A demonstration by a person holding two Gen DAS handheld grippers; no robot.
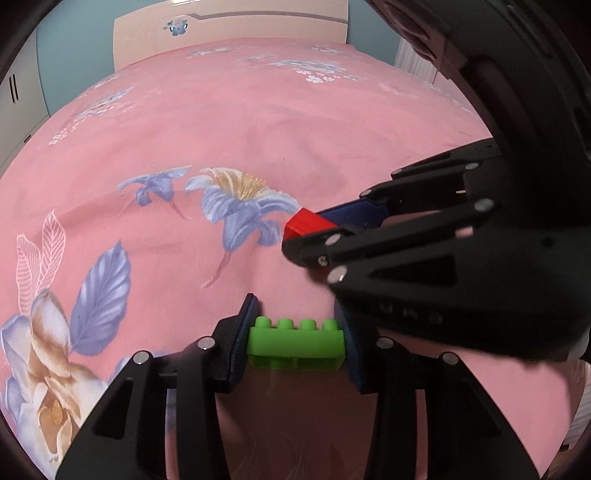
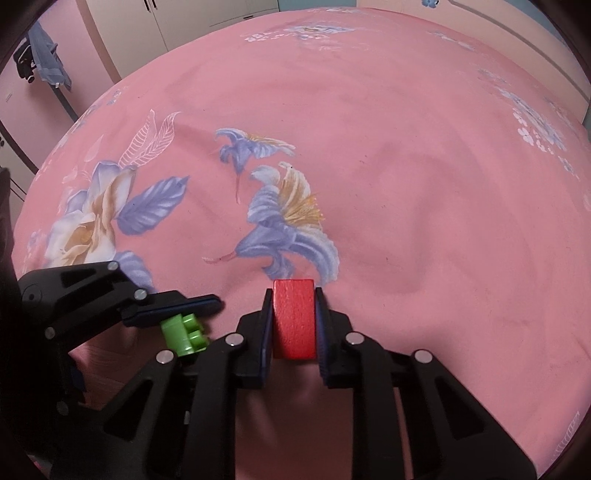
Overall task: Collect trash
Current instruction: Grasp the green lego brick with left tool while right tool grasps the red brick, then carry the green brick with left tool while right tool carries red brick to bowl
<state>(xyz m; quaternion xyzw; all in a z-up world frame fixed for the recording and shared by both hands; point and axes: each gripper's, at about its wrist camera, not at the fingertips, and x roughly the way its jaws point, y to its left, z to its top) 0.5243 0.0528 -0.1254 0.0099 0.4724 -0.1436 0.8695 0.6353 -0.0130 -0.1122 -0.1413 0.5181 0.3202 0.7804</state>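
My left gripper [image 1: 297, 332] is shut on a green studded toy brick [image 1: 297, 345], held lengthwise between its blue pads above the pink bedspread. My right gripper [image 2: 294, 319] is shut on a red block [image 2: 294, 319], also held above the bed. In the left wrist view the right gripper [image 1: 308, 230] comes in from the right with the red block [image 1: 308, 223] at its tip. In the right wrist view the left gripper [image 2: 184, 317] sits at the lower left with the green brick [image 2: 184, 334].
A pink bedspread [image 1: 258, 129] with blue and cream flowers fills both views. A pale headboard [image 1: 229, 26] stands at the far end. Cupboards [image 2: 184, 18] and a hanging blue cloth [image 2: 46, 55] lie beyond the bed's left side.
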